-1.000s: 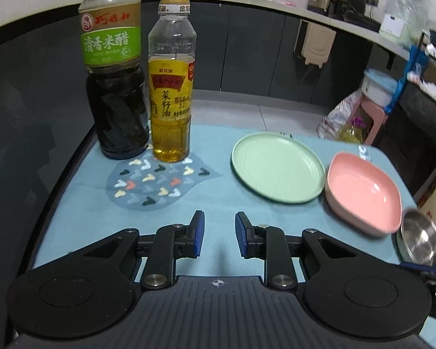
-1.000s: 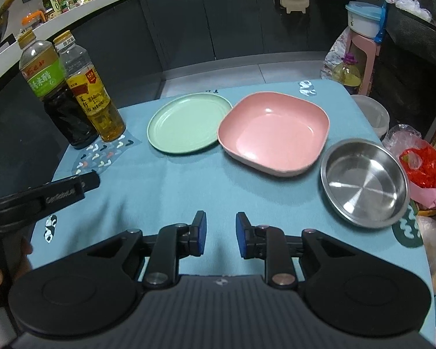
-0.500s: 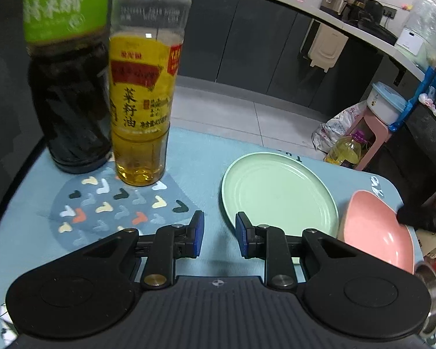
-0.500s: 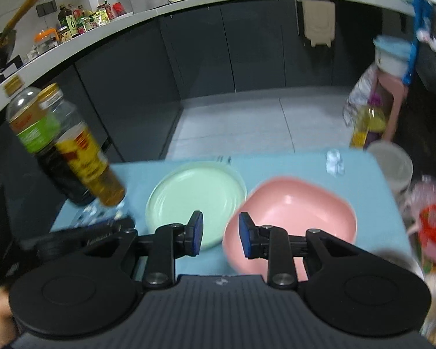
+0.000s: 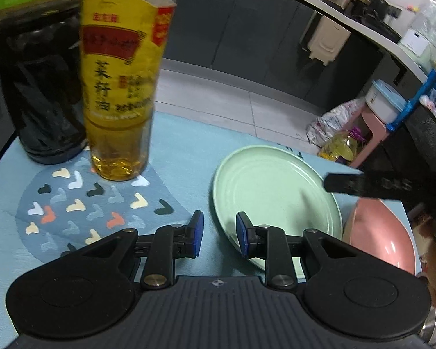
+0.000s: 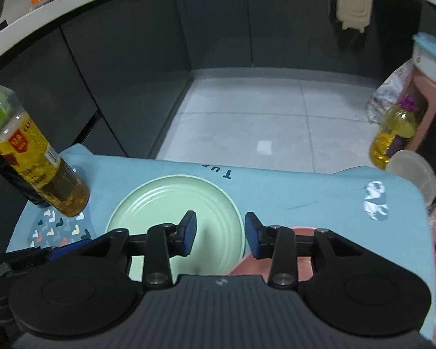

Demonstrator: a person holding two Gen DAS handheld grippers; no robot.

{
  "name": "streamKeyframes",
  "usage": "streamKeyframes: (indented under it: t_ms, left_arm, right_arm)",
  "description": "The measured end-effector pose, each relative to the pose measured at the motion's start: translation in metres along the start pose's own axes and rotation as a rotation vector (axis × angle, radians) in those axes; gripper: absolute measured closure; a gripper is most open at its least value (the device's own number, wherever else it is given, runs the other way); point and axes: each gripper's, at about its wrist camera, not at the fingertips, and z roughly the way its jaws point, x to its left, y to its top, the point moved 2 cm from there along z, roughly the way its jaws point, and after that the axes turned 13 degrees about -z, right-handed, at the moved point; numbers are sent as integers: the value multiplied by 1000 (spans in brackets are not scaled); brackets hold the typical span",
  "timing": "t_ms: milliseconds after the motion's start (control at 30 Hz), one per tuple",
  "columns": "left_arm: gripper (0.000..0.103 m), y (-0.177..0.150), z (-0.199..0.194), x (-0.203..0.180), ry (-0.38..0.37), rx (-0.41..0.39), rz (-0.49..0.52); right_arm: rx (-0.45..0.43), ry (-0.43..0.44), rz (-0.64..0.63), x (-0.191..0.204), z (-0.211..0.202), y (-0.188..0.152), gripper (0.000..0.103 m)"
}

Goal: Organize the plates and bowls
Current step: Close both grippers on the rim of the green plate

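A round pale green plate [image 5: 276,195] [image 6: 171,212] lies flat on the blue tablecloth. Right of it sits a pink square bowl [image 5: 380,232] [image 6: 302,261], mostly hidden under my right gripper in the right wrist view. My left gripper [image 5: 218,232] hovers low at the plate's near left rim, open a narrow gap with nothing between its pads. My right gripper [image 6: 219,232] hangs over the plate's right rim next to the pink bowl. Its jaws are opening and its pads press on nothing. One of its black fingers [image 5: 363,184] reaches over the plate in the left wrist view.
A dark vinegar bottle [image 5: 40,87] and a yellow oil bottle [image 5: 122,93] [image 6: 43,180] stand at the far left by a patterned mat [image 5: 81,206]. The table's far edge [image 6: 276,171] drops to a tiled floor. A steel bowl's rim [image 5: 427,328] shows at the lower right.
Both grippers have moved forward across the table to the green plate. The right gripper's jaws have widened. Its finger has come into the left wrist view above the plate.
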Motion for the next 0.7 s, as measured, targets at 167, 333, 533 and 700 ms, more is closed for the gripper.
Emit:
streamKeyframes:
  t_ms: [167, 333, 533, 700]
  left_arm:
    - [80, -2, 5, -6, 12, -2, 23]
    - [77, -6, 8, -12, 10, -14, 53]
    - [83, -8, 10, -16, 19, -24, 75]
    - [87, -11, 6, -12, 52, -42, 98]
  right_arm:
    - [26, -5, 0, -5, 16, 5, 66]
    - [46, 4, -11, -6, 28, 7, 64]
    - [56, -32, -54, 1, 32, 6, 67]
    - [47, -54, -91, 14, 26, 5, 77]
